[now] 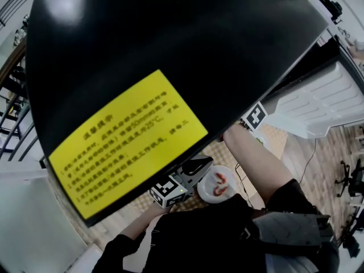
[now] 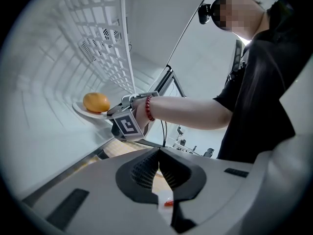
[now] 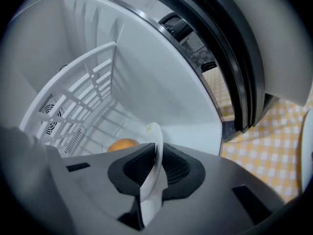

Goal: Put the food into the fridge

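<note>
A white plate (image 1: 211,193) with red food (image 1: 219,182) on it hangs at waist height in the head view, and my left gripper (image 1: 200,178) is shut on its rim. From the left gripper (image 2: 159,169) itself, only a sliver of that plate and a red bit (image 2: 167,203) show. A second white plate (image 2: 88,112) carrying an orange (image 2: 96,102) sits inside the fridge. My right gripper (image 2: 113,112) grips its near edge. In the right gripper view the rim (image 3: 152,146) stands on edge between the pads of the right gripper (image 3: 154,161), with the orange (image 3: 122,144) behind.
The black fridge door with a yellow label (image 1: 128,141) fills the head view and hides the right jaws; only the marker cube (image 1: 254,116) shows. A white wire shelf (image 3: 78,97) hangs above the plate. A dark door seal (image 3: 234,62) and yellow checked floor (image 3: 274,146) lie right.
</note>
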Action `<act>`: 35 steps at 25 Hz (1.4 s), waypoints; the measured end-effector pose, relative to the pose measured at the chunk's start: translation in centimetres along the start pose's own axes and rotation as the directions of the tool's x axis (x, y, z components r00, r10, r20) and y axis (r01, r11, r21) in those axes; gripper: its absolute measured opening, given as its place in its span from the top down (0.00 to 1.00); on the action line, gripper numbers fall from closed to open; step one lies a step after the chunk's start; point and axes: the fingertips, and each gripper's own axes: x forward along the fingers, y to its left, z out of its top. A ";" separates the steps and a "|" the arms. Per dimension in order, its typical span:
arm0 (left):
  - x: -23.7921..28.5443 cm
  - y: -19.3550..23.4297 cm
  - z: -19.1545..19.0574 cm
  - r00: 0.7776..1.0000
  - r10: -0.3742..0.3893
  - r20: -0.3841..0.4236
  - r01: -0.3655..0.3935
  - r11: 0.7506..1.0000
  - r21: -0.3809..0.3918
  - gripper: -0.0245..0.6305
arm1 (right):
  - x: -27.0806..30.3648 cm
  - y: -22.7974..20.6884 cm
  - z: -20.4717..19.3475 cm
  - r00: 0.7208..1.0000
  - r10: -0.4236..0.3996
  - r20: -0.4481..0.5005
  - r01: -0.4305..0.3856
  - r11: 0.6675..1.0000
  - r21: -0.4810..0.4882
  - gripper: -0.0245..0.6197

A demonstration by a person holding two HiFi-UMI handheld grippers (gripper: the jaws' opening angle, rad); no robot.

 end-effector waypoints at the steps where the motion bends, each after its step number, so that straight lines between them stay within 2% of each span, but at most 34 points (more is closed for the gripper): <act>1: -0.1 0.0 0.1 1.000 0.001 0.004 -0.001 1.000 0.000 0.94 | 0.0 0.0 0.0 1.000 -0.003 0.004 0.003 1.000 -0.012 0.90; 7: -0.3 -0.4 0.3 1.000 0.011 0.016 -0.011 1.000 0.005 0.94 | -0.3 -0.4 -0.6 1.000 -0.005 0.013 0.006 0.997 -0.080 0.87; 13: 0.5 0.5 -0.1 0.994 0.109 -0.019 -0.109 0.994 0.009 0.94 | -0.6 -0.7 -0.7 1.000 -0.018 0.019 0.021 0.983 -0.181 0.85; 17: 1.0 1.5 -0.4 0.980 0.196 -0.041 -0.196 0.981 0.015 0.94 | -0.8 -0.3 -0.7 1.000 -0.013 0.008 0.015 0.969 -0.248 0.84; 24: 1.9 1.7 -0.2 0.960 0.275 -0.050 -0.274 0.961 0.030 0.94 | -0.7 0.1 -0.6 1.000 0.003 -0.023 -0.010 0.946 -0.324 0.83; 29: 1.7 1.5 0.3 0.940 0.340 -0.025 -0.339 0.940 0.025 0.94 | -0.6 -0.7 -0.6 0.999 -0.011 -0.045 -0.006 0.934 -0.356 0.82; 35: 2.1 1.4 1.2 0.922 0.388 0.000 -0.387 0.921 0.035 0.94 | -0.5 -0.7 -0.6 0.998 -0.012 -0.061 -0.015 0.905 -0.425 0.82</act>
